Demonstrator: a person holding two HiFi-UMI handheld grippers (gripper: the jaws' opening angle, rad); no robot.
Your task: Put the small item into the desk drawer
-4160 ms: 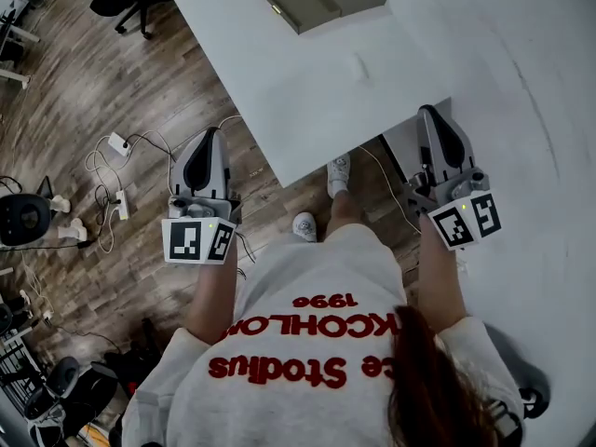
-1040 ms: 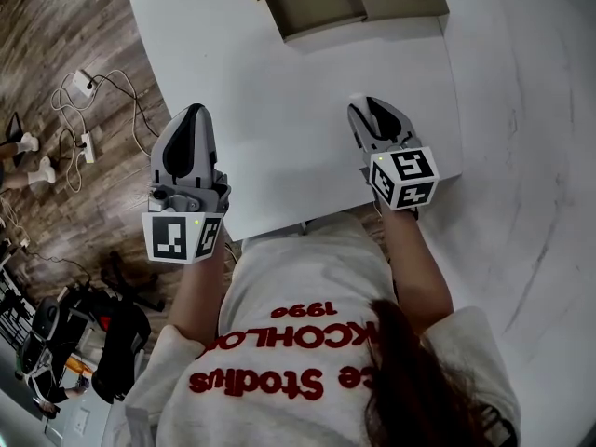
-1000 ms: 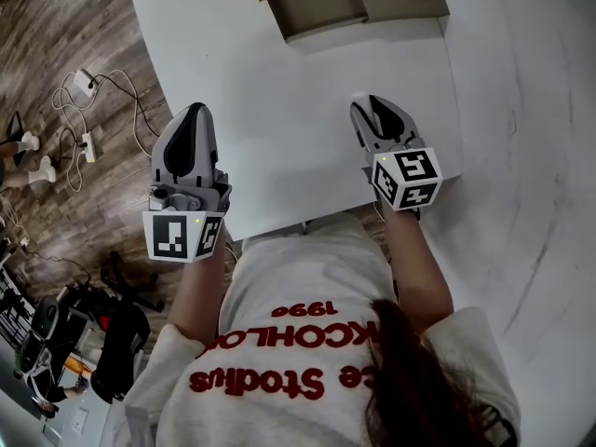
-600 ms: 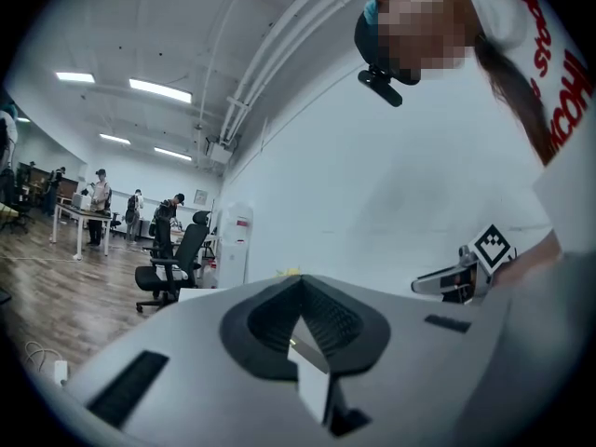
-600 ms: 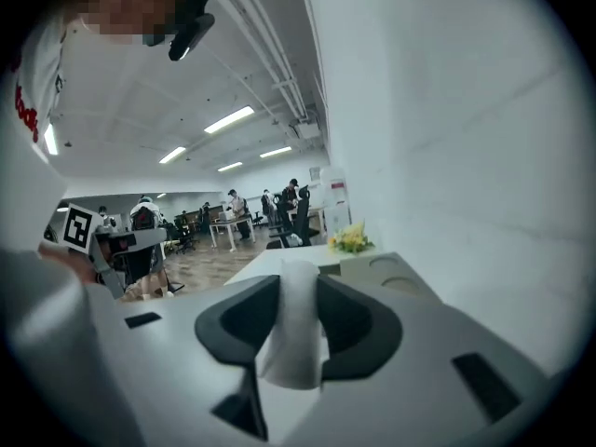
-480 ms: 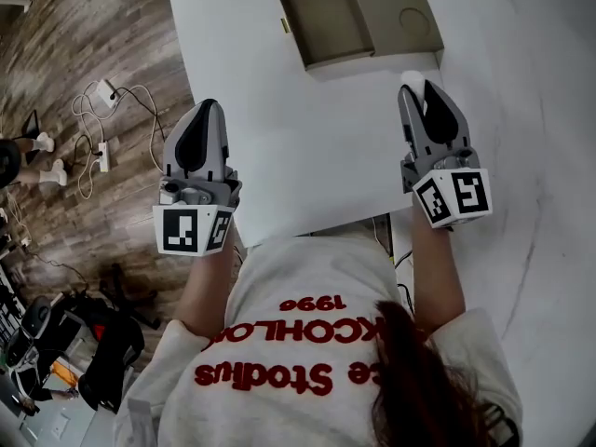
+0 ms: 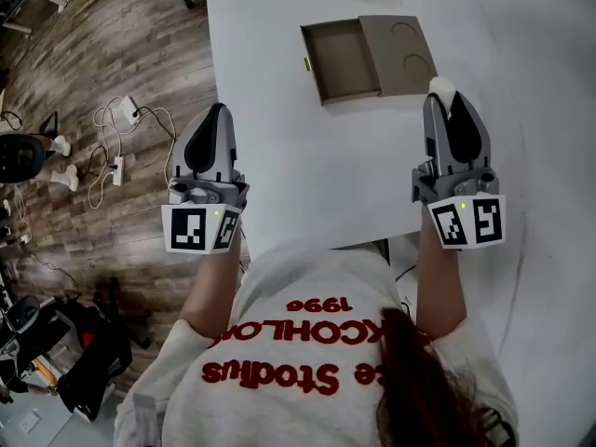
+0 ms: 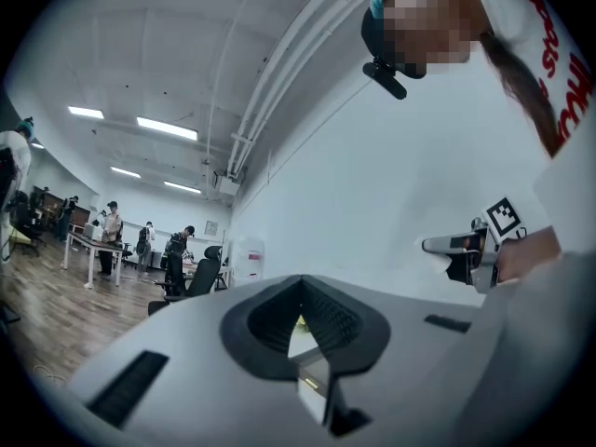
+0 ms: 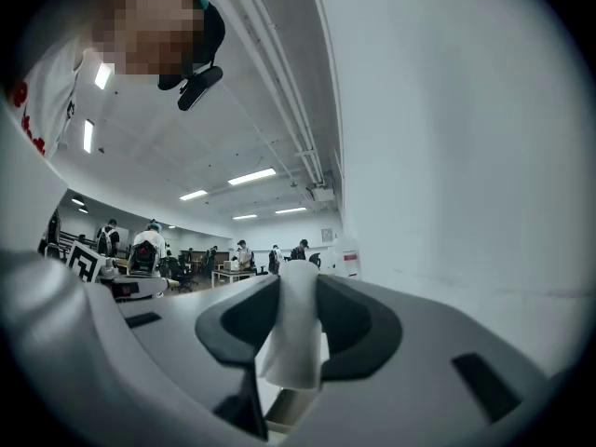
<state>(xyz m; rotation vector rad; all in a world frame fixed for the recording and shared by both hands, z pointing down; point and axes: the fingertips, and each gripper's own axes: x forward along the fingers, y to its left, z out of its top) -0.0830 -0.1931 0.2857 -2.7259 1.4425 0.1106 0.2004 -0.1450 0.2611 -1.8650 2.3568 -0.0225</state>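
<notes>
Since a moment ago the right gripper (image 7: 443, 101) has gone forward over the white desk (image 7: 307, 175), closer to the drawer (image 7: 342, 60). Both arms reach straight out, side by side. The left gripper (image 7: 215, 117) hangs over the desk's left edge, its jaws pressed together on nothing. The right one pinches the small white item (image 9: 296, 324). This item lies long along the jaws, and its end pokes past the tips, away from the person. Just beyond it sits the tan box (image 7: 402, 43), with the drawer pulled open to the left.
</notes>
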